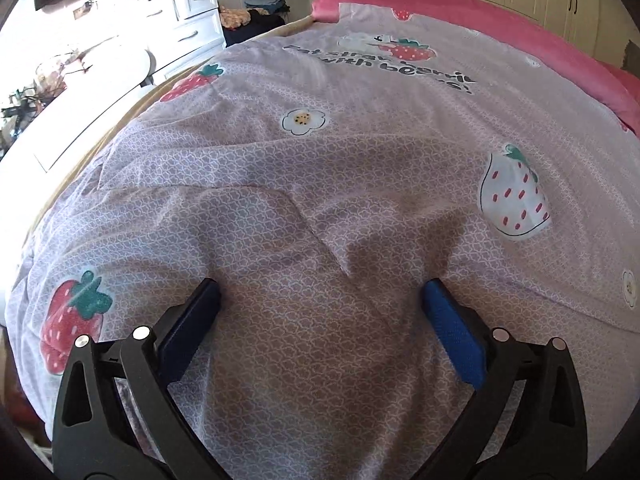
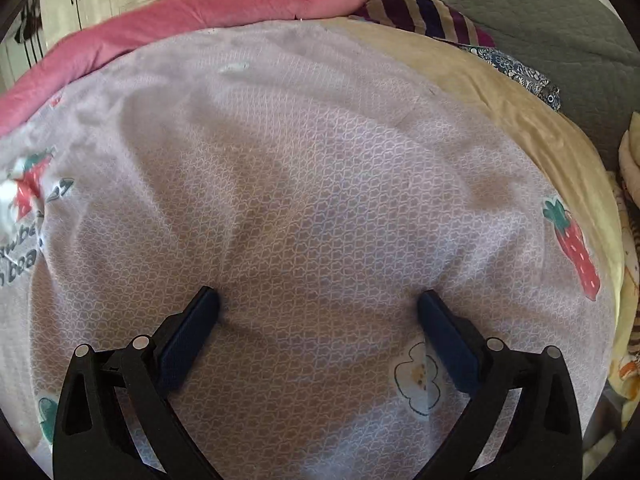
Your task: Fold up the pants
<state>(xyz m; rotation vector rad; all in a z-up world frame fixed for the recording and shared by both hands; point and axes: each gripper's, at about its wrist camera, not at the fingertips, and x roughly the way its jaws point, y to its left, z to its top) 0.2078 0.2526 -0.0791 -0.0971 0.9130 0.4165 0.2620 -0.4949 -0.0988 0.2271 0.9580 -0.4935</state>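
Two grippers hover over a bed spread with a lilac printed sheet (image 1: pixel 320 200); no pants can be made out in either view, so where the garment lies cannot be told. Left of the sheet stands a white dresser (image 1: pixel 188 12), well apart from it. The left gripper (image 1: pixel 320 300) has its jaws wide, holding nothing, its blue fingertips (image 1: pixel 438 300) low over a creased ridge (image 1: pixel 320 224) in the sheet. Beyond the sheet a pink quilt (image 1: pixel 500 20) borders its far edge. The right gripper (image 2: pixel 318 308) is likewise spread wide and empty, near a printed flower (image 2: pixel 418 380). Right of the sheet a tan underlay (image 2: pixel 500 92) shows. Judged stage: either before the first grasp or after the pants are set aside. Any next move first calls for finding the garment.
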